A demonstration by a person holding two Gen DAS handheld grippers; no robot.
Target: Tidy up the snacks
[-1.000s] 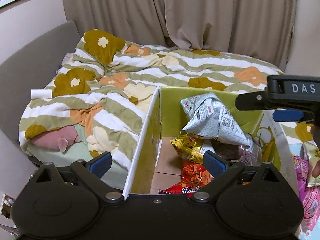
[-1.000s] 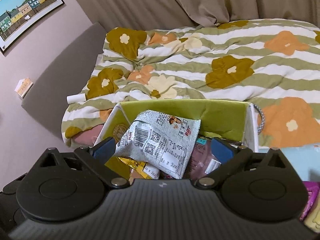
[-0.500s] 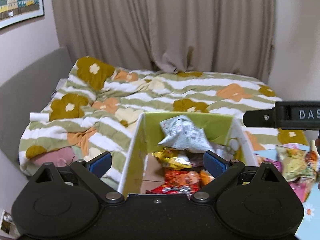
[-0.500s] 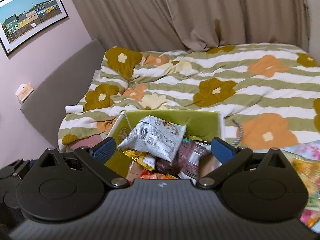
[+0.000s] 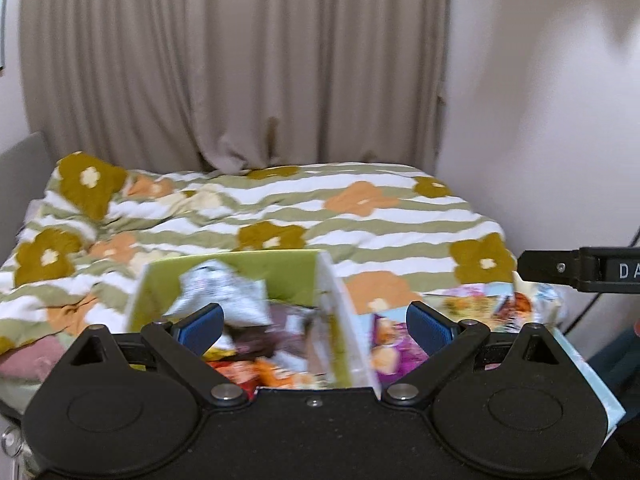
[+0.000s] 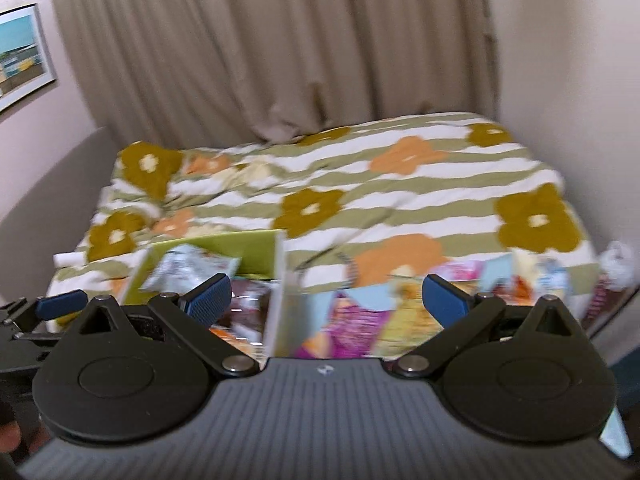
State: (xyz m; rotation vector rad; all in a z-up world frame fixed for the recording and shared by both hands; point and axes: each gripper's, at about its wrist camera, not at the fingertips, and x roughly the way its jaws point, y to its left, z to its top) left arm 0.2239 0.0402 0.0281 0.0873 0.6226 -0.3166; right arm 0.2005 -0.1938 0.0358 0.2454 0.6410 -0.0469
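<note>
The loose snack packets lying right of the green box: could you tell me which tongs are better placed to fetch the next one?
Probably the right tongs: open and empty, with the loose snack packets between their fingers. The left tongs, also open, face mostly the green box.

From my left wrist view I can read only the white letters "DA" on a small label on the right gripper (image 5: 580, 270), where it pokes in at the right edge; the frame cuts off anything after them. The snack packets in the green box (image 5: 240, 270) and those on the bed beside it are too blurred for me to read any print or brand in either view.
</note>
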